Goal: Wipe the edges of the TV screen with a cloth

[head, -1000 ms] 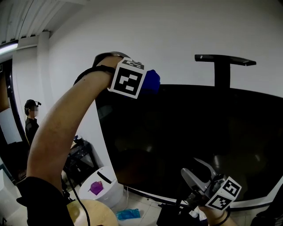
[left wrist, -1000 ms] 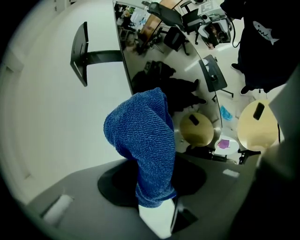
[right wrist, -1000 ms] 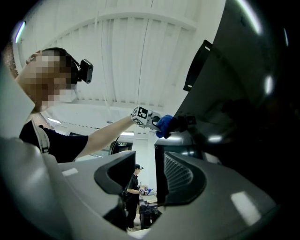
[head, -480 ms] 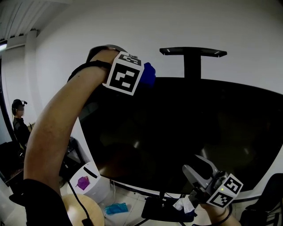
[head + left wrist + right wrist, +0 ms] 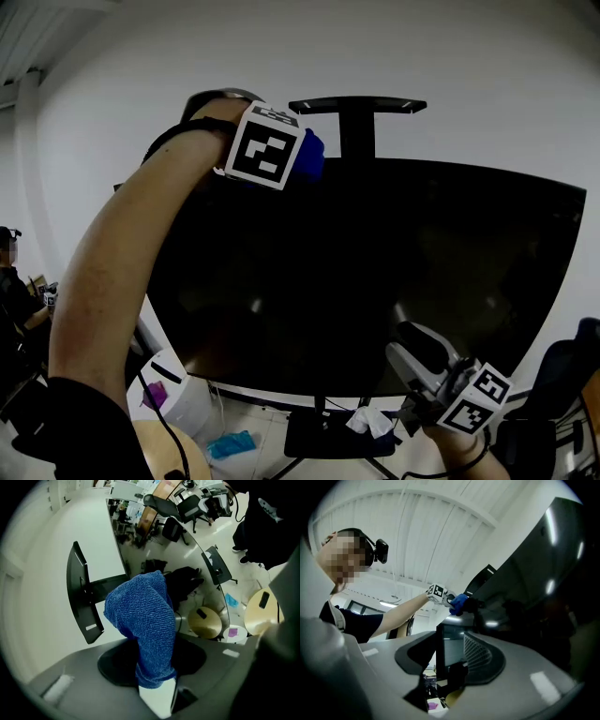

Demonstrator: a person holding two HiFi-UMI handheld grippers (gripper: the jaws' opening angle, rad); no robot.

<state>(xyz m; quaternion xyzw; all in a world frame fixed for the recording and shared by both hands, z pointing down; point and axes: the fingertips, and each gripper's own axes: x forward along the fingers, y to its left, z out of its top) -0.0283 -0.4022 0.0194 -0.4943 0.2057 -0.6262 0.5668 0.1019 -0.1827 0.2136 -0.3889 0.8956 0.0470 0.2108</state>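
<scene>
Blue cloth, pinched tight in left tongs, sat against TV top edge, which ran on rightward from it; right tongs, closing on nothing, hung low near bottom edge.

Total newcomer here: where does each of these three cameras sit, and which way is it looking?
Head view: on the person's head, facing the TV screen; the left arm, left gripper and right gripper show.
Left gripper view: on that gripper, looking along shut jaws pinching the blue cloth.
Right gripper view: on that gripper, looking up past empty, closing jaws at the screen.
Shared: all three show the cloth.
</scene>
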